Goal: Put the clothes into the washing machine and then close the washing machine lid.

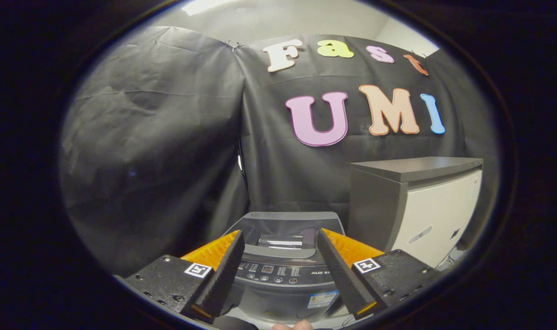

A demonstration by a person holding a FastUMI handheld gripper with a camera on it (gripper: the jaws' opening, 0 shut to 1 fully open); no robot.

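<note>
A grey top-loading washing machine stands just ahead of and below my fingers, against the black cloth wall. Its glass lid lies flat and shut, with the control panel nearest me. My gripper hovers above the machine's front, open, with nothing between the fingers. I see no clothes here. A bit of a hand shows under the machine's front.
A grey and white cabinet stands right of the washing machine, close beside it and taller. Black cloth walls close off the back and the left side.
</note>
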